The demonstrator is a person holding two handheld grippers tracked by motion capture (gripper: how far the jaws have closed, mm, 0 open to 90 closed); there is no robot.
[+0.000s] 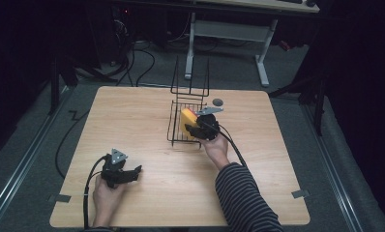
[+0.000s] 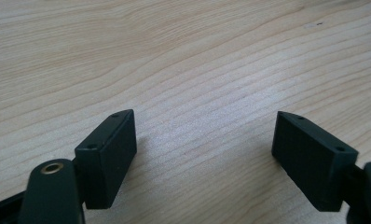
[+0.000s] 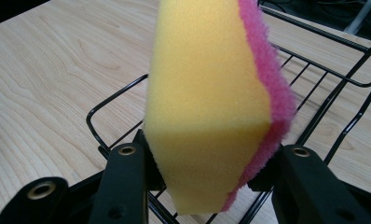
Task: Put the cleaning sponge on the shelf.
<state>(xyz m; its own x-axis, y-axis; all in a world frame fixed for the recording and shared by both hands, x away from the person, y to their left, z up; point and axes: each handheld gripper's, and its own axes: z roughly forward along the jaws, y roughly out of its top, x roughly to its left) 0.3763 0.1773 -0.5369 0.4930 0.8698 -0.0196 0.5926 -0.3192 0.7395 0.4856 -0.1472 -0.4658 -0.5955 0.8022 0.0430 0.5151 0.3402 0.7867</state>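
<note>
No brand, label or writing can be read on anything here. The right gripper (image 1: 200, 126) has its fingers (image 3: 127, 182) closed on a sponge (image 3: 211, 102), pressing its yellow foam body on one side and its pink scouring layer on the other. In the right gripper view the sponge stands on edge, its long axis running up and away from the gripper, the broad yellow face turned left and the pink layer turned right. In the high view the sponge (image 1: 187, 121) sits inside the black wire rack (image 1: 177, 126), against the rack's right-hand side, with its yellow face showing and a strip of pink at its far end. The rack stands near the middle of the wooden worktop (image 1: 132, 121), its taller wire back rising at the far side.

The left gripper (image 1: 125, 175) rests on the worktop well to the left of the rack and nearer the person, held in the left hand (image 1: 106, 193). Its fingers (image 2: 106, 156) stand wide apart with bare wood grain between them, holding nothing. A small dark grey disc (image 1: 218, 102) lies on the worktop just beyond the rack's right far corner.
</note>
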